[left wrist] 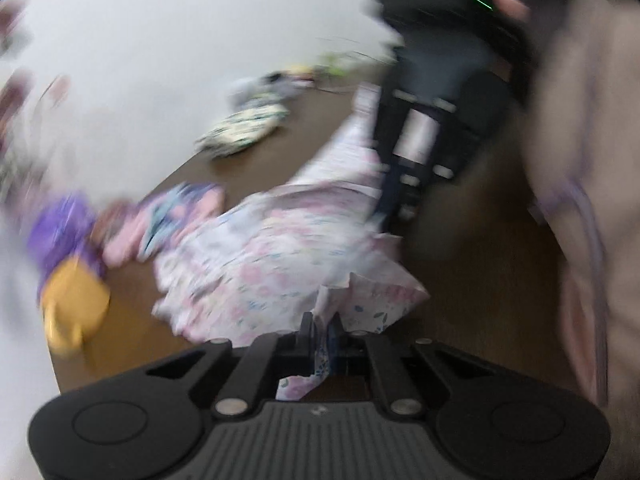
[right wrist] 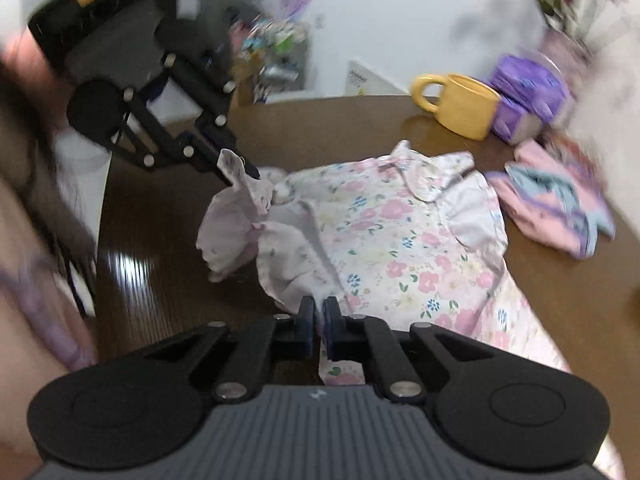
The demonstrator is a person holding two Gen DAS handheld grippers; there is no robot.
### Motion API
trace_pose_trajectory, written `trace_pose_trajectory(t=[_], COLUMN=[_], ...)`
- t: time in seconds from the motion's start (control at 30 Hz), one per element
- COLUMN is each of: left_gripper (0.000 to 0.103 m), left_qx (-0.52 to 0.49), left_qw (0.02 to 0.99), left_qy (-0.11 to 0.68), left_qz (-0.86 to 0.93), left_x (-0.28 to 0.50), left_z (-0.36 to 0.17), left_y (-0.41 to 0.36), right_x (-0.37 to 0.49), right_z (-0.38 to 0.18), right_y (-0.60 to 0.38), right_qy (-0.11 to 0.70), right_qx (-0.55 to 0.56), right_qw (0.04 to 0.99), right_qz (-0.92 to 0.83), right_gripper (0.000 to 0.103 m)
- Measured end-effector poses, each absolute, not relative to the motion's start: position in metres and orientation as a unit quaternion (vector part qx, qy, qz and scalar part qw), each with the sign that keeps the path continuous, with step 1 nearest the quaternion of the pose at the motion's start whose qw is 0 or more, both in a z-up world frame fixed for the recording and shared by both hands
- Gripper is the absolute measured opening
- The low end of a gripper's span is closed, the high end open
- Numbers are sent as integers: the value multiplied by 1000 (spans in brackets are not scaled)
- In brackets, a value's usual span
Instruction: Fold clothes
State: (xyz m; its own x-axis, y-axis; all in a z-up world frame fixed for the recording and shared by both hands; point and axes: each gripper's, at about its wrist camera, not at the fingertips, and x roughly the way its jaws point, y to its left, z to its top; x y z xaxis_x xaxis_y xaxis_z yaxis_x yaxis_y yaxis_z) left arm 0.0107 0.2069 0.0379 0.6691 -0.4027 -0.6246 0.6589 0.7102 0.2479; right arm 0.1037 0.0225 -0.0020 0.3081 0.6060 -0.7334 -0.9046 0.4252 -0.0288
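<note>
A white floral garment (right wrist: 400, 240) with pink and blue flowers lies spread on the brown table (right wrist: 160, 240). My right gripper (right wrist: 319, 312) is shut on its near edge. My left gripper (right wrist: 240, 168) is shut on a ruffled sleeve at the left and lifts it off the table. In the blurred left wrist view the left gripper (left wrist: 322, 328) pinches the floral garment (left wrist: 280, 248), and the right gripper (left wrist: 394, 208) stands beyond it, shut on the same cloth.
A yellow mug (right wrist: 460, 104) and a purple pack (right wrist: 528, 92) stand at the table's far right. A folded pink and blue garment (right wrist: 560, 208) lies beside them. The person's body (right wrist: 24, 240) is at the left. Other clothes (left wrist: 240, 128) lie further off.
</note>
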Motion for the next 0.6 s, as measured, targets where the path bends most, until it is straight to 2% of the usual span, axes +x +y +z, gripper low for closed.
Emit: trace_pose_trajectory(t=[0.2,0.33,0.4,0.53,0.6], left_gripper=[5,5,5,6,10], left_qx=[75,43,49,61,64], left_qw=[919,919,918,917,918], left_qy=[317,351,355,356,355], left_qz=[-224,-173,-170,-168,-165], left_x=[41,59,59,57,56], left_z=[35,25,22,19,20], left_y=[242,248,247,245,245], right_x=[139,155,156,148,140], right_z=[-7,-12,-11,0,8], right_y=[3,-5,-9,-15,-17], right_qy=[384,405,403,373,344], right_qx=[-114,-70,-65,-69,-75], right_qw=[795,808,817,837,848], right_qz=[456,422,408,393,397], right_gripper=[5,8,12,27,29])
